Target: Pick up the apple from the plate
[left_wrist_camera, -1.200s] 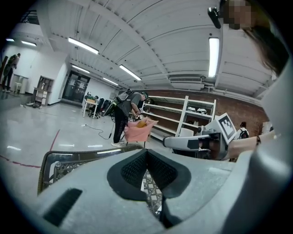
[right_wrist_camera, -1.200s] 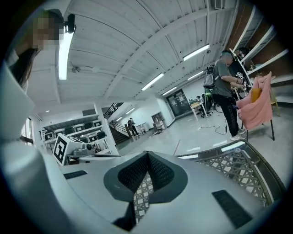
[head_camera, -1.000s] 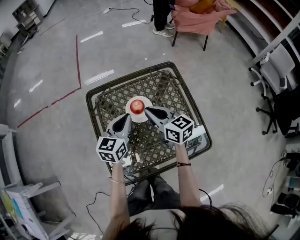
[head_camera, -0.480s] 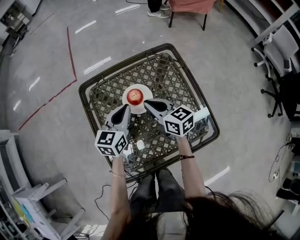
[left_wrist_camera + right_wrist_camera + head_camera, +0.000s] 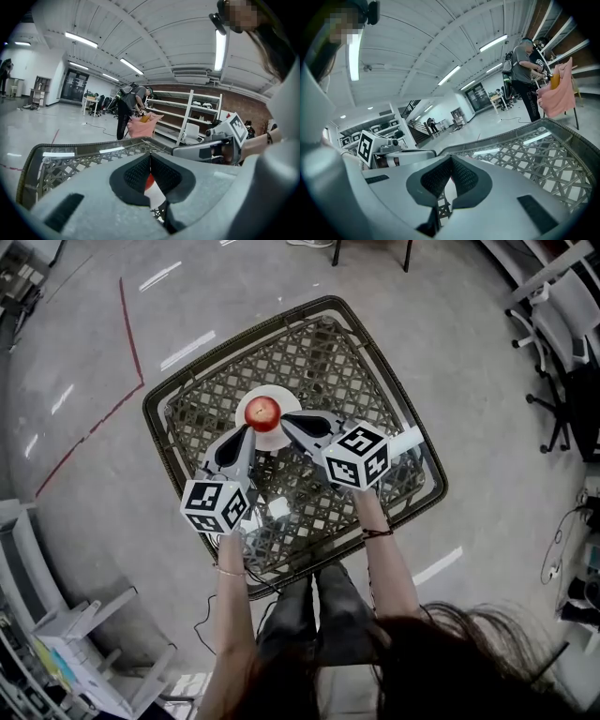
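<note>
Two grippers are held low over the table, and each has its jaws pressed fully together with nothing between them, as each gripper view shows. The left gripper point(image 5: 249, 428) and the right gripper point(image 5: 284, 418) angle inward toward each other, their marker cubes point(image 5: 217, 507) nearest the person. Just ahead of both tips, and between them, sits the red apple point(image 5: 263, 412): the left tip lies close at its near-left side and the right tip close at its right side, though whether either touches it cannot be told. In the left gripper view a sliver of red shows just below the closed tips. The apple rests on a white plate point(image 5: 273, 439) that reaches under both tips. The plate stands on a square lattice table point(image 5: 155, 413) that stretches away in front of the grippers. Beyond the table's far edge lies grey floor with a red line point(image 5: 89, 432) off to the left. Farther ahead, a pink cloth point(image 5: 143, 125) hangs by a bending person point(image 5: 129, 105) near white shelving point(image 5: 197, 117).
</note>
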Tool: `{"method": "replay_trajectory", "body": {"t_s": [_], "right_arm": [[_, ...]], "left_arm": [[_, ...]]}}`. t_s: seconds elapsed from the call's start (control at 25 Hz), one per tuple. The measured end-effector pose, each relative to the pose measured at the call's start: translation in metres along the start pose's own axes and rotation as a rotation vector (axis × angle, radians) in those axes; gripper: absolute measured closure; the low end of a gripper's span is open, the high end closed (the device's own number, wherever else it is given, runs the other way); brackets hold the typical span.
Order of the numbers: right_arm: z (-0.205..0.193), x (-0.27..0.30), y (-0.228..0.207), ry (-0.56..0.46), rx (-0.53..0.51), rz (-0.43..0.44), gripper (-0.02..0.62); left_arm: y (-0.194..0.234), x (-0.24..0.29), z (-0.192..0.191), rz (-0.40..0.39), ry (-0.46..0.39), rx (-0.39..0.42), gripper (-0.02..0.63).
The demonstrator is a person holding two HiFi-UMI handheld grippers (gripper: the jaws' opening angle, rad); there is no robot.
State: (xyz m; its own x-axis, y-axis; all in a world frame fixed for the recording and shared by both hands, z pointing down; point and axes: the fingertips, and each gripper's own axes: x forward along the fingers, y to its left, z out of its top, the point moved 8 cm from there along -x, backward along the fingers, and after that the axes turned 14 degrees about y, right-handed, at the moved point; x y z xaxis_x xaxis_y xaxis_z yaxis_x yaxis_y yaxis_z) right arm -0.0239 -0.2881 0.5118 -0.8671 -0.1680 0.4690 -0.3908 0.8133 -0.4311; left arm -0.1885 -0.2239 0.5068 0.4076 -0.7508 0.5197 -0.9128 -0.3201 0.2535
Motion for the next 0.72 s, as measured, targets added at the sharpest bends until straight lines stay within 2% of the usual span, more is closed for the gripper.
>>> {"method": "replay_trajectory", "body": {"t_s": [0.32,0.4,0.52,0.72], "right_arm": [[-0.017,0.005,-0.015,0.006,0.022,-0.006,0.586],[-0.023,0.005,-0.017,0.007,0.031,-0.009,0.586],[-0.029,0.006,-0.021,0.005,0.043,-0.014,0.586],[-0.039,0.010,-0.026,0.012,0.054,-0.019,0.586]], "left_arm": [[0.013,0.018,-0.014,0.020,0.026,0.032,0.592],[0.015,0.021,-0.016,0.025,0.020,0.028,0.562],[0.019,0.026,-0.019,0.023,0.009,0.014,0.472],[0.023,0.038,-0.027,0.021,0.019,0.025,0.405]]}}
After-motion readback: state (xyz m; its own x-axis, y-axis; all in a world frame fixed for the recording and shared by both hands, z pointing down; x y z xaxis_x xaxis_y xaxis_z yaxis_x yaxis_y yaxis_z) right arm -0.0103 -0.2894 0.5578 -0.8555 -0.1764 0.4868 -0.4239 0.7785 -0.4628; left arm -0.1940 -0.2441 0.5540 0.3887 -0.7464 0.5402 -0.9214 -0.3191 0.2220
